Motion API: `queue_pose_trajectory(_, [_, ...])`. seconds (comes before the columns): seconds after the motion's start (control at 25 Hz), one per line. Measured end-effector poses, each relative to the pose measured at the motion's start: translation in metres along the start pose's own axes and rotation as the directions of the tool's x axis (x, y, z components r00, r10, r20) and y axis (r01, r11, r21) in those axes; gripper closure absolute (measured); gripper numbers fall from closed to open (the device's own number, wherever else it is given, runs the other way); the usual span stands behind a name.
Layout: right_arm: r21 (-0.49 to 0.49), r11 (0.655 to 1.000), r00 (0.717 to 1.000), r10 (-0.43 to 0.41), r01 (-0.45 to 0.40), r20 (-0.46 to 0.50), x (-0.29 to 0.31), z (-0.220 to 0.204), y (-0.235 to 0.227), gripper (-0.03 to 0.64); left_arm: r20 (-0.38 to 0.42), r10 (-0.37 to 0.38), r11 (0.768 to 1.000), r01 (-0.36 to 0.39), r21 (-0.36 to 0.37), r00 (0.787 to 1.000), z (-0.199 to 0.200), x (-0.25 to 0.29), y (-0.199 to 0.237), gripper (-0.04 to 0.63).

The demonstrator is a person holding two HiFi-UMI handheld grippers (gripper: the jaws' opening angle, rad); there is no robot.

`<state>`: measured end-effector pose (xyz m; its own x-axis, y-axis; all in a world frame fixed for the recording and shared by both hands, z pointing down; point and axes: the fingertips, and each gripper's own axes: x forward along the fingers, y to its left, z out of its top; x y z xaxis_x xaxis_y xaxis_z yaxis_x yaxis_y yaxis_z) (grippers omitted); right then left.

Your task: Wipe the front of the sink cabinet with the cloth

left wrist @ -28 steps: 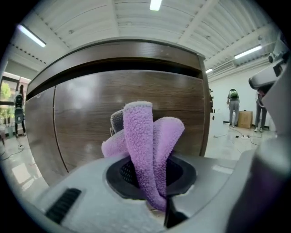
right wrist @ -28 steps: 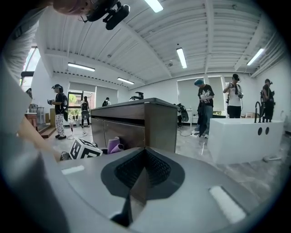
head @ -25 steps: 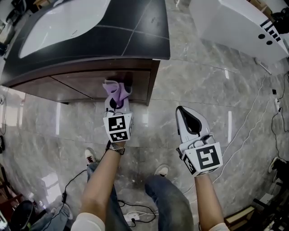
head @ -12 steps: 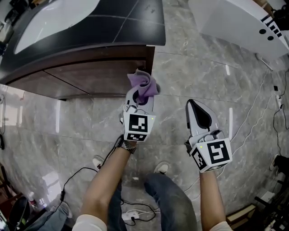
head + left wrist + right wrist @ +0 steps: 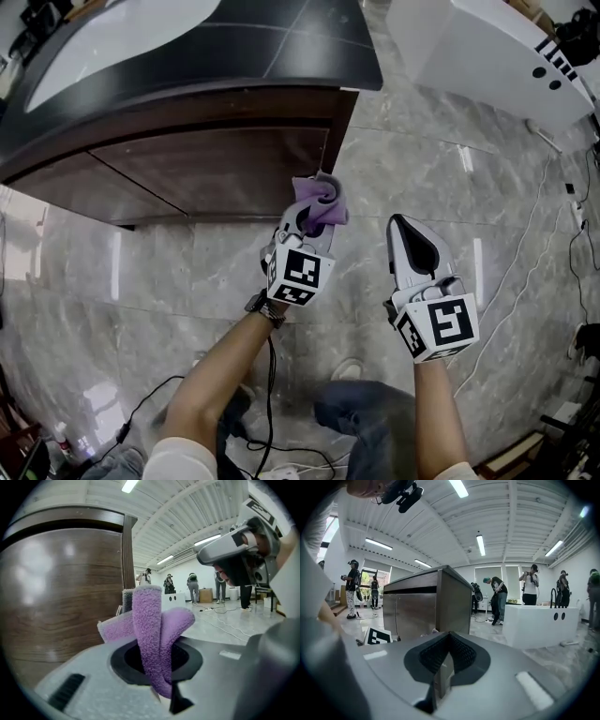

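Head view: left gripper (image 5: 312,212) clamps cloth (image 5: 322,199) at cabinet (image 5: 206,169) front's right edge; right gripper (image 5: 411,239) well apart.
Left gripper view: cabinet front lies left of cloth, just beside.
Right gripper view: jaws together, empty.

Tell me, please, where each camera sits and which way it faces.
Head view: on the person's head, looking down at the cabinet front; forearms, left gripper and right gripper show.
Left gripper view: on the left gripper, looking along its fingers, shut on the cloth, past the cabinet's corner.
Right gripper view: on the right gripper, looking along its shut, empty fingers at the cabinet; the left gripper's marker cube shows.
Shared: all show the cabinet; head and left gripper views share the cloth.
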<state>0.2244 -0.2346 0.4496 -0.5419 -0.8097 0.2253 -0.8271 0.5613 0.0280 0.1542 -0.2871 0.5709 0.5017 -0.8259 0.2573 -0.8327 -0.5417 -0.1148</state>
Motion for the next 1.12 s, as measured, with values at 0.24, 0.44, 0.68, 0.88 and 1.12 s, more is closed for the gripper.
queue_pose_trajectory(0.24, [-0.02, 0.999, 0.999, -0.042, 0.043, 0.025, 0.033, -0.021, 0.003, 0.611, 0.047, -0.056, 0.998, 0.056, 0.003, 0.997, -0.019, 0.003, 0.001, 0.543])
queue_pose_trajectory(0.44, [-0.027, 0.998, 0.997, -0.063, 0.064, 0.045, 0.061, -0.036, -0.001, 0.611, 0.076, -0.085, 0.996, 0.085, 0.005, 0.993, -0.028, -0.003, 0.018, 0.546])
queue_pose_trajectory(0.68, [-0.051, 0.994, 0.994, -0.096, 0.099, 0.051, 0.077, -0.051, -0.004, 0.612, 0.09, -0.142, 0.99, 0.141, 0.018, 0.986, -0.032, -0.008, 0.024, 0.546])
queue_pose_trajectory(0.88, [-0.01, 0.995, 0.994, -0.097, 0.098, 0.045, 0.094, -0.061, 0.008, 0.612, 0.098, -0.14, 0.99, 0.142, -0.008, 0.985, -0.049, -0.017, 0.041, 0.546])
queue_pose_trajectory(1.12, [-0.044, 0.998, 0.999, -0.037, 0.038, 0.012, 0.104, -0.073, 0.054, 0.611, 0.089, -0.134, 0.99, 0.137, -0.026, 0.987, -0.071, -0.036, 0.068, 0.545])
